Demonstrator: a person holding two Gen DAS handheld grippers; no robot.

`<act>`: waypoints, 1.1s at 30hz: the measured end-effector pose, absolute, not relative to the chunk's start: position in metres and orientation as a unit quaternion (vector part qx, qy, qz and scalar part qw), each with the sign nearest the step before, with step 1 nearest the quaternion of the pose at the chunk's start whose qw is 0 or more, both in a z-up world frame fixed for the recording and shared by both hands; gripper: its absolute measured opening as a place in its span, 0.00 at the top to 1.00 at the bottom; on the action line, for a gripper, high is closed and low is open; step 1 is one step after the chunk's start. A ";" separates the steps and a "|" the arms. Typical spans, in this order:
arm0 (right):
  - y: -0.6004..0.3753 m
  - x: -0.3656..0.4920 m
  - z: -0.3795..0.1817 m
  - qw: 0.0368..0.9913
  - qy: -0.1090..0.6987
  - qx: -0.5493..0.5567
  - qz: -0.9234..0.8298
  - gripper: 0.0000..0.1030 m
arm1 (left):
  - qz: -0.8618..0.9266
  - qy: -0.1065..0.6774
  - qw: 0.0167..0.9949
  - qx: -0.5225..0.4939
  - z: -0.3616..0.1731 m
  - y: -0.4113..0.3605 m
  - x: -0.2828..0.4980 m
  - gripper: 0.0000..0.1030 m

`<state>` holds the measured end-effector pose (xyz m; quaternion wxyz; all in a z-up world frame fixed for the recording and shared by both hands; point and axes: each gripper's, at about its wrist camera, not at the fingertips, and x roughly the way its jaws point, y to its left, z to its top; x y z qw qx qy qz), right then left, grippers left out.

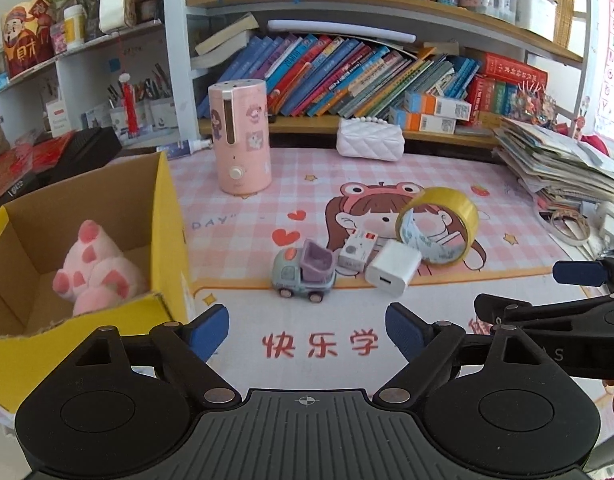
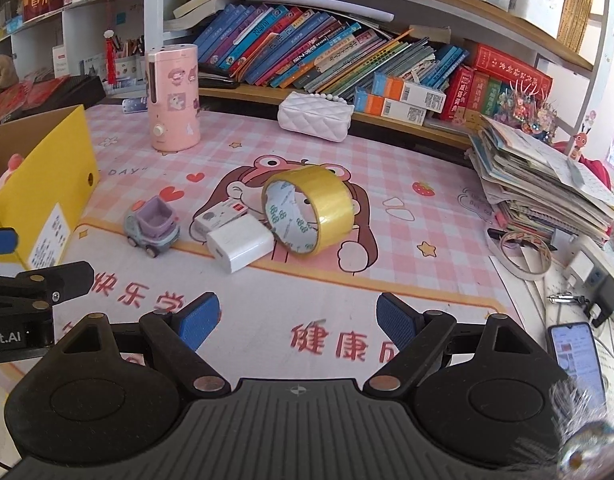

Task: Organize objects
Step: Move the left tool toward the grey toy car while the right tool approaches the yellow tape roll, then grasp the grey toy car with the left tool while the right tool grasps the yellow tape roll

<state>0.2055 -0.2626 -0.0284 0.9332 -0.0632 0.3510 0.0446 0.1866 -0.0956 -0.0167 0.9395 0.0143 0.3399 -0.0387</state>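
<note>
On the pink desk mat lie a small toy truck point(image 1: 305, 274) point(image 2: 153, 226), a small white-and-red box point(image 1: 357, 250) point(image 2: 221, 216), a white charger cube point(image 1: 392, 272) point(image 2: 241, 246) and a yellow tape roll point(image 1: 437, 226) point(image 2: 309, 214) standing on edge. A yellow cardboard box point(image 1: 167, 216) point(image 2: 47, 196) on the left holds a pink plush toy point(image 1: 95, 270). My left gripper point(image 1: 307, 332) is open and empty, hovering in front of the truck. My right gripper point(image 2: 297, 320) is open and empty, in front of the charger and tape.
A pink cylindrical appliance point(image 1: 243, 136) point(image 2: 173, 98) and a white quilted purse point(image 1: 371, 140) point(image 2: 315, 118) stand at the back by the bookshelf. A stack of papers point(image 2: 547, 188), a thin tape ring point(image 2: 525, 256) and a phone point(image 2: 577, 354) lie to the right.
</note>
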 end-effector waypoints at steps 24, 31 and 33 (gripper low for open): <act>-0.299 0.273 -0.047 0.929 0.364 -0.038 0.061 0.14 | -0.009 0.373 0.928 0.018 -0.036 -0.121 0.238 0.15; -0.300 0.281 -0.050 0.927 0.365 -0.041 0.072 0.14 | -0.006 0.372 0.928 0.023 -0.038 -0.124 0.244 0.15; -0.299 0.284 -0.052 0.927 0.365 -0.042 0.076 0.14 | -0.005 0.374 0.927 0.024 -0.040 -0.124 0.245 0.15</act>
